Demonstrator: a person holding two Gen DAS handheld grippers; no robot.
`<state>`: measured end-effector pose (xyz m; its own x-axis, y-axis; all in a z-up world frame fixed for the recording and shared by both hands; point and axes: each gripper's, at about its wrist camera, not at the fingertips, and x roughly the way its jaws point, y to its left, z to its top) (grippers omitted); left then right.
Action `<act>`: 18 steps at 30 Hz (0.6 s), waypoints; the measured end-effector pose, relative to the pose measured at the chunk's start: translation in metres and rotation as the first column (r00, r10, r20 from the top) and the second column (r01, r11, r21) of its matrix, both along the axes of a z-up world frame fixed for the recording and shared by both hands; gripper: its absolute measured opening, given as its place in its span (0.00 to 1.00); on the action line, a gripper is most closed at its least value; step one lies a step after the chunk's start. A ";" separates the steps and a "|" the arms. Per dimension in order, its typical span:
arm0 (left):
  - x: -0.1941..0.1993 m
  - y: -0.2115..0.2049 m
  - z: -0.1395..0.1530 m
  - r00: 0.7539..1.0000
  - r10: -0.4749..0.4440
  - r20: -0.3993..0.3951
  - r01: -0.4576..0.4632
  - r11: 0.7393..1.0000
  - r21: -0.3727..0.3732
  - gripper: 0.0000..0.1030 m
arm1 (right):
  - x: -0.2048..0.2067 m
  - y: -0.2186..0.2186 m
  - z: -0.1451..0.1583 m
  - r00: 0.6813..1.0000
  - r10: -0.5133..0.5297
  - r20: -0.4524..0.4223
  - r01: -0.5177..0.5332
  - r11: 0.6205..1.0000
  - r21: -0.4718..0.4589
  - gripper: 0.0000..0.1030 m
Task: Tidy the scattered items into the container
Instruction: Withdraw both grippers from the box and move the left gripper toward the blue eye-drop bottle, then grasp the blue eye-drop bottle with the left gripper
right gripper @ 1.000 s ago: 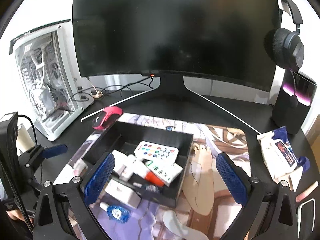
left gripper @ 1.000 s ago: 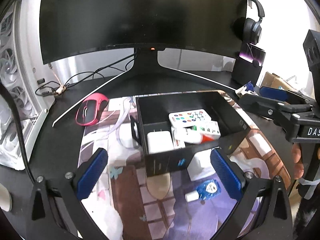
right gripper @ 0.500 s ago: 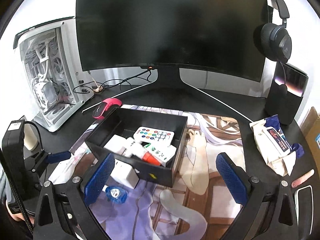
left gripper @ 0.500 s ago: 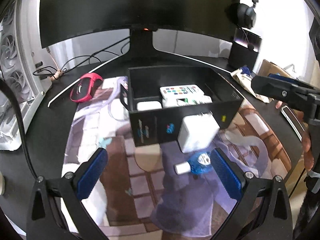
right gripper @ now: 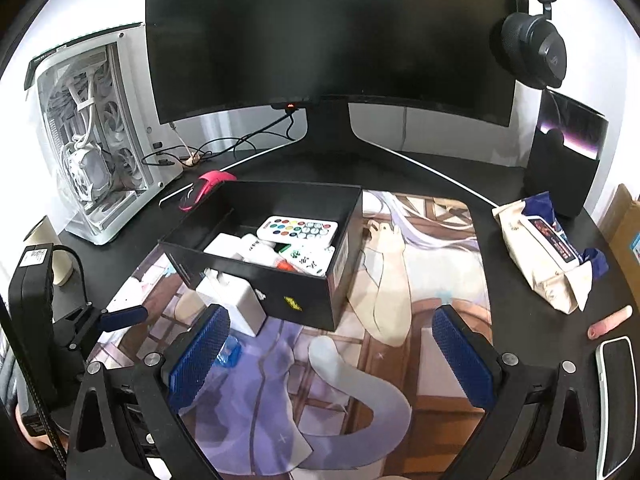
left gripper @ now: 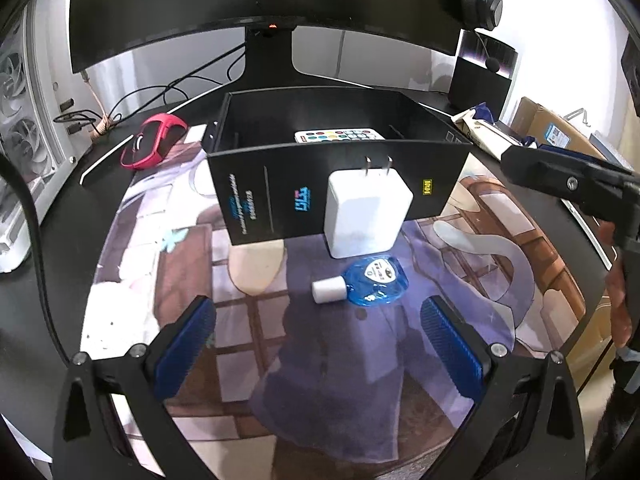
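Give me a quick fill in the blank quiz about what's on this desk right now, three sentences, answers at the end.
1. The white charger stands against the outside of the black box with its prongs pointing ____.
2. The remote with coloured buttons lies ____ the black box.
3. The blue pouch with a white cap lies on the desk mat, between the open fingers of the ____ gripper.

Answers: up; inside; left

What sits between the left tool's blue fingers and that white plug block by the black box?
A small blue pouch with a white cap lies on the printed mat, between the left tool and the white charger, seen in the left wrist view.
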<state>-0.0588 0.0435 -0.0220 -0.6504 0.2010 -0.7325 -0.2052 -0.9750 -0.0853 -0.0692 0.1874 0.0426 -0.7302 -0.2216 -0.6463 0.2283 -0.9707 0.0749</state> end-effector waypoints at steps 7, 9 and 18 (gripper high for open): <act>-0.002 0.006 -0.005 1.000 0.012 0.013 -0.012 1.000 -0.001 1.00 | 0.004 0.002 -0.010 1.000 0.005 0.016 -0.005 1.000 -0.004 1.00; -0.001 0.006 -0.005 1.000 0.015 0.014 -0.015 1.000 -0.002 1.00 | 0.005 0.002 -0.015 1.000 0.008 0.022 -0.007 1.000 -0.009 1.00; -0.008 0.009 -0.009 0.998 0.039 0.041 -0.040 0.999 0.009 1.00 | 0.006 0.003 -0.028 0.999 0.014 0.048 -0.014 1.000 -0.016 1.00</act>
